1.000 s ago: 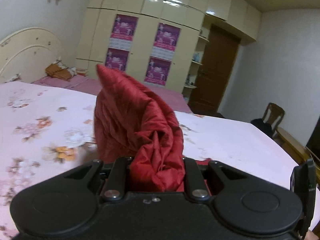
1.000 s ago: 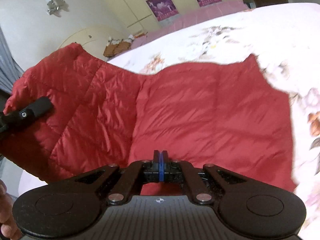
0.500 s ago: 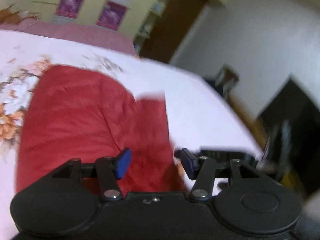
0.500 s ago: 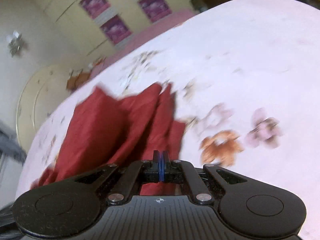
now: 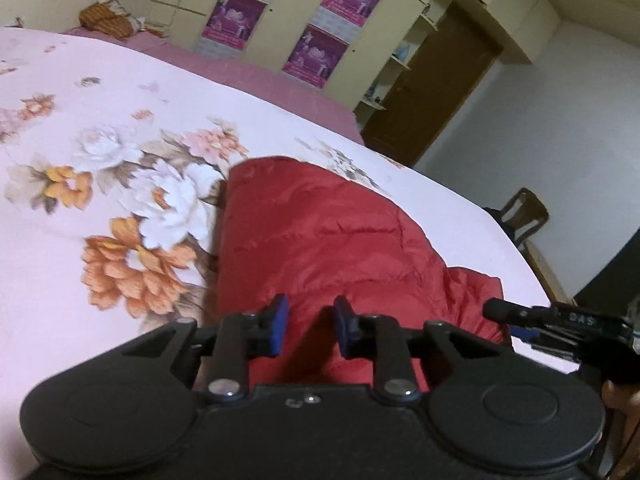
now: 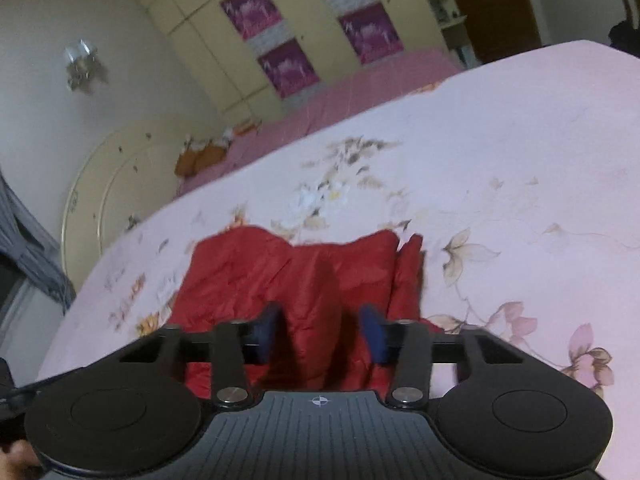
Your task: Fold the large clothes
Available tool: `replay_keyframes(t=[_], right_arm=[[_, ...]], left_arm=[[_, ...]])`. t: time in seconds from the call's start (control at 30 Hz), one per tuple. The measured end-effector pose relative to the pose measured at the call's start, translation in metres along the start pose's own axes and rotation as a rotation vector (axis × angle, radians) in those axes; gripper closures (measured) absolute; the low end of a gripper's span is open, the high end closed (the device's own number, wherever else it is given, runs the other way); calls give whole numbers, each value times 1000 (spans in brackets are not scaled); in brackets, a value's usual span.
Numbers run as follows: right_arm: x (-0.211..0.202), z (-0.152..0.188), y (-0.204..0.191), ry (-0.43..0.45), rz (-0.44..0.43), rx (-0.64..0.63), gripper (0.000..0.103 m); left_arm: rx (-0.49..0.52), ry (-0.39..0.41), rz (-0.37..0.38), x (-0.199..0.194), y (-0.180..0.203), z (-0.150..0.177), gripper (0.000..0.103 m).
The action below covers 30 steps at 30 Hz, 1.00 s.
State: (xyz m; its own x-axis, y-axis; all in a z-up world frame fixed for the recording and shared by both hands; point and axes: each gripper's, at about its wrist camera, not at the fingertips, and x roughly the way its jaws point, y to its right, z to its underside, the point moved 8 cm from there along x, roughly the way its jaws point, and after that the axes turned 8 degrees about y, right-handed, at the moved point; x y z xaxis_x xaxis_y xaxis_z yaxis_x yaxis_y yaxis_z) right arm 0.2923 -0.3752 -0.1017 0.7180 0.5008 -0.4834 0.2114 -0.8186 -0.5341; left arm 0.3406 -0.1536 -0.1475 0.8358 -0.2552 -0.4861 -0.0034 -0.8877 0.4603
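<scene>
- Red quilted jacket [image 5: 320, 236] lies folded into a compact bundle on the bed [image 5: 100, 92], over a pink floral bedspread; large orange and white printed flowers sit just beside its left edge in the left wrist view.
- Left hand-held gripper [image 5: 307, 330]: blue pads apart and closing, nothing pinched between them; red fabric shows below the gap, and I cannot tell whether the pads touch it.
- Right hand-held gripper [image 6: 320, 332]: jaws opening, blue pads clear of the cloth on both sides; the jacket [image 6: 304, 276] lies under and ahead of the gap.
- Right hand-held gripper also enters the left wrist view from the right edge [image 5: 516, 320], near the jacket's right corner.
- Background: cream wardrobe [image 5: 280, 20] with purple posters, brown door [image 5: 436, 80], wooden chair [image 5: 524, 216] past the bed's far side.
</scene>
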Motion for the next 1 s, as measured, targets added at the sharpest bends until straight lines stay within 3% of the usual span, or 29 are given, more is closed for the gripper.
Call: replay_keyframes(t=[0.03,0.07,0.23,0.4,0.5,0.57,0.6,0.67,0.77,0.87,1.0], right_arm=[[3,2,0,-12,8,-14,82],[4,5,2,-22,19,-22,86],[23,23,31,-31,120,-36,87],[39,50,49,-66,171,-33,87],[47,57,50,-69,200,-44,87],[44,55,50,-71,213,-39,87],[40,52,49,-75,223,-38,87],[22,34,44,-16,261,-53,87],[8,2,23,62,234,-93,87],[35,-16,-7,31,191,-116,87],[91,-15,-26,-49,177,-160,87]], left_arm=[[3,-3,15,2,5,2,81],[10,-7,38,5,9,4,81],[55,-47,86,22,29,22,81],[192,-77,27,38,44,36,81],[210,-92,10,41,47,39,81],[197,-112,15,35,47,32,81],[182,-107,22,28,49,26,76],[181,-34,30,14,45,4,66],[224,4,10,18,38,-21,67],[242,-22,-3,51,31,-36,69],[273,-91,21,93,37,-39,70]])
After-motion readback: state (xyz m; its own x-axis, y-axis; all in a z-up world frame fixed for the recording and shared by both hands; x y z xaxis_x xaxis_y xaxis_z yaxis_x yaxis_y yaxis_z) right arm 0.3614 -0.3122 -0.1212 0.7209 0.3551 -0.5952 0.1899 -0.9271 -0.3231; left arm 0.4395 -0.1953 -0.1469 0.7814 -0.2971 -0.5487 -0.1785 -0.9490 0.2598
